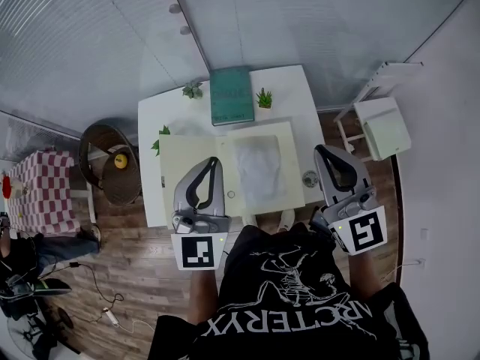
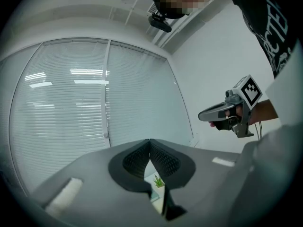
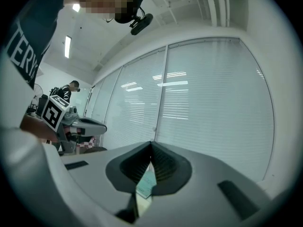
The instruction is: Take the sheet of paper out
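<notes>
A white sheet of paper [image 1: 259, 167] lies on a pale yellow folder [image 1: 187, 163] spread over the white table [image 1: 150, 118]. My left gripper [image 1: 214, 162] hovers level above the folder's near left part, just left of the sheet. Its jaws [image 2: 150, 143] are shut with nothing in them. My right gripper [image 1: 323, 150] is held off the table's right edge, apart from the sheet. In the right gripper view its pads [image 3: 151, 145] meet at the tip, and nothing is between them.
A teal book [image 1: 231, 94] lies at the table's far end between two small plants [image 1: 264, 97] [image 1: 193, 90]. A small round object [image 1: 310, 177] sits near the right edge. A white step stool [image 1: 382, 122] stands right, a round wicker chair [image 1: 112, 160] left.
</notes>
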The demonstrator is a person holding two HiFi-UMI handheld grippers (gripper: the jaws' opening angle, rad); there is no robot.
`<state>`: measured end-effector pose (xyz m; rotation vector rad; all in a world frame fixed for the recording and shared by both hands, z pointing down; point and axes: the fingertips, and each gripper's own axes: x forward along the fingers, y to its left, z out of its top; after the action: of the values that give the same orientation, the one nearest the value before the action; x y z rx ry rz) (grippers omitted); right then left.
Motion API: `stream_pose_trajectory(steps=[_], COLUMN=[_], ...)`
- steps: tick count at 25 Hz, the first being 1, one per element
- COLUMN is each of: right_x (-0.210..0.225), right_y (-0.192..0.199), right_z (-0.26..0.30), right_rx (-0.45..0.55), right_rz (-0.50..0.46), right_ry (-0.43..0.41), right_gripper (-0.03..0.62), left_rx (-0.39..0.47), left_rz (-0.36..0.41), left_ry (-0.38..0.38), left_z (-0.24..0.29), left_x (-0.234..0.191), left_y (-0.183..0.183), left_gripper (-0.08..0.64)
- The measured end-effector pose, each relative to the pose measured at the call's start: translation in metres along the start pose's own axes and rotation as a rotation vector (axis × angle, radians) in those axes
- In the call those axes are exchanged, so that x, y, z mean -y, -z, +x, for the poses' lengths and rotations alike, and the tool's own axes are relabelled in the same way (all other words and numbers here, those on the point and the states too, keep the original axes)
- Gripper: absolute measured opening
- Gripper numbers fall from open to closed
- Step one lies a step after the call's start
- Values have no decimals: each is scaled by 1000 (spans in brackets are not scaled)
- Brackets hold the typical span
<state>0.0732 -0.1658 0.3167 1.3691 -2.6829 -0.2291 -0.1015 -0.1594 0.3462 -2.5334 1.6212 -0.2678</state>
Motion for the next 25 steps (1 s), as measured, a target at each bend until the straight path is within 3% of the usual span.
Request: stream_pose_trajectory(steps=[3, 4, 6, 7, 9, 11, 14, 18, 22, 25], right_x=[2, 2, 2, 2, 4, 5, 9, 15, 15, 16], right_y=[1, 1, 1, 1, 1, 1, -1, -2, 0, 3], right_z=[1, 1, 1, 0, -2, -5, -10, -18, -25, -31], right_rx=[-5, -5, -3, -3, -4, -5, -9, -20, -45, -60], right_rz=[2, 2, 0, -1, -2, 0, -2, -26, -60, -58], right_ry=[1, 3, 6, 8, 15, 25, 48, 87, 108, 122], right_gripper=[12, 12, 12, 11, 12, 12, 11, 12, 12, 12], left_rx=[-91, -117, -204, -262, -385, -512, -637, -705, -737, -740], left_rz=[-152, -235, -437, -536, -706, -830, -937, -1097, -1241, -1273], left_ry=[40, 72, 150, 192, 260, 309, 320, 304, 335, 386], left_z=[12, 18, 27, 31, 36, 34, 27, 27, 33, 45], left_x=[-5, -8, -11, -10, -6, 2, 13, 23, 43, 64], left_y=[45, 67, 122, 152, 215, 272, 329, 375, 399, 401], left_gripper=[14, 24, 140, 164, 181, 202, 216, 216, 215, 210])
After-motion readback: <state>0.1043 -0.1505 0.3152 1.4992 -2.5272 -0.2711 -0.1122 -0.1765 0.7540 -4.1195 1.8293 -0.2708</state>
